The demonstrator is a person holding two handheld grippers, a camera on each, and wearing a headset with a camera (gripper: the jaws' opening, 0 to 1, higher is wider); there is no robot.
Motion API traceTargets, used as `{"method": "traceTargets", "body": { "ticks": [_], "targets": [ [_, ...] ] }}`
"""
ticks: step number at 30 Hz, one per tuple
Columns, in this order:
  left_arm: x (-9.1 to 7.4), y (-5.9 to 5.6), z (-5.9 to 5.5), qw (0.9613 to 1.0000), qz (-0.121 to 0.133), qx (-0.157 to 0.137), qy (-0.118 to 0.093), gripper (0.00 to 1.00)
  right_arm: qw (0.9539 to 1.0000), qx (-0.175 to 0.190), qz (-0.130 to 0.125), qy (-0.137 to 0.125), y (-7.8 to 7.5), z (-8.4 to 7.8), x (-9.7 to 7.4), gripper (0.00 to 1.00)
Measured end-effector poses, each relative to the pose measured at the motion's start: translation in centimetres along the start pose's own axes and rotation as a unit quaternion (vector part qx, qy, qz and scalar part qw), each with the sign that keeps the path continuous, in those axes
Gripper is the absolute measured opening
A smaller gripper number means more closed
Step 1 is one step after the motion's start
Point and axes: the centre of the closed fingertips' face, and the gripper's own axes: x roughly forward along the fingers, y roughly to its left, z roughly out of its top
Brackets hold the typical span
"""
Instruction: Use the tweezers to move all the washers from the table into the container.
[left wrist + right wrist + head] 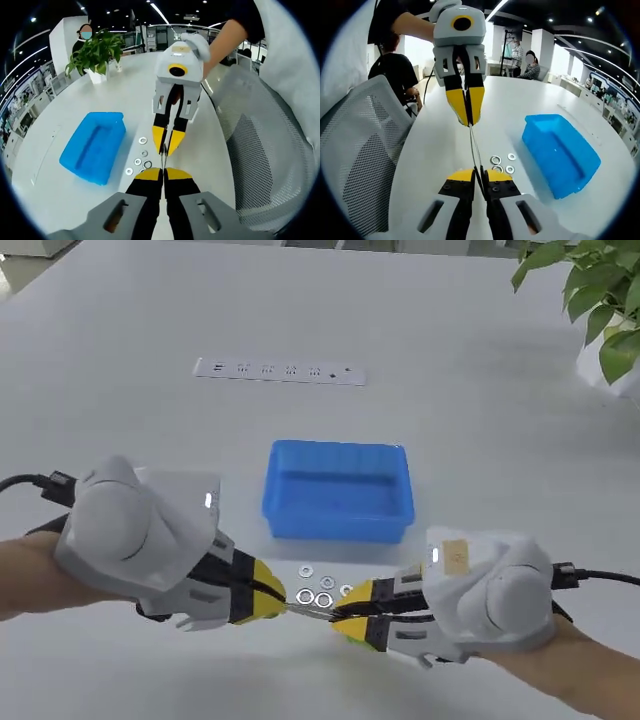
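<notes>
My left fingers [262, 586] and right fingers [358, 596] each pinch the thin metal tweezers [475, 150], just beside silver ring washers [323, 598] near the blue plastic container [338, 518].

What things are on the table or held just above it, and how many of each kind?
Washers: 5
Tweezers: 1
Blue container: 1
Power strip: 1
Potted plant: 1
Grippers, the left gripper and the right gripper: 2
Total: 11
</notes>
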Motion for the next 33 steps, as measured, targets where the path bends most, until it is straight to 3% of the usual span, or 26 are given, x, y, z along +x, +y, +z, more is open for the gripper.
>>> {"method": "traceTargets", "body": {
  "ticks": [3,6,7,8,16,23,33],
  "targets": [
    [0.7,-0.4,1.1,0.9999,-0.003,0.003,-0.012,0.05,1.0,0.0,-0.001,0.004,0.3,-0.6,-0.3,0.08],
    [1.2,-0.4,2.8,0.9992,-0.002,0.004,-0.039,0.05,1.0,0.0,-0.005,0.0,0.3,-0.9,-0.7,0.08],
    [1.4,-0.2,3.6,0.9983,0.001,-0.016,-0.056,0.04,1.0,0.004,-0.007,-0.002,0.1,-0.8,-0.8,0.08],
    [1.5,-0.2,4.0,0.9981,0.001,-0.018,-0.058,0.04,1.0,0.002,-0.008,-0.002,0.1,-0.8,-1.0,0.08],
    [3.5,-1.3,7.4,0.996,-0.022,0.033,-0.08,0.04,0.9991,-0.038,0.008,0.015,0.1,-1.1,-2.0,0.09],
    [4.4,-1.4,8.3,0.9947,-0.029,0.042,-0.089,0.04,0.9982,-0.051,0.02,0.025,-0.1,-1.3,-2.3,0.1],
    [4.6,-1.7,8.5,0.9943,-0.03,0.038,-0.095,0.05,0.9969,-0.067,0.026,0.031,0.1,-1.4,-1.8,0.07]
  ]
}}
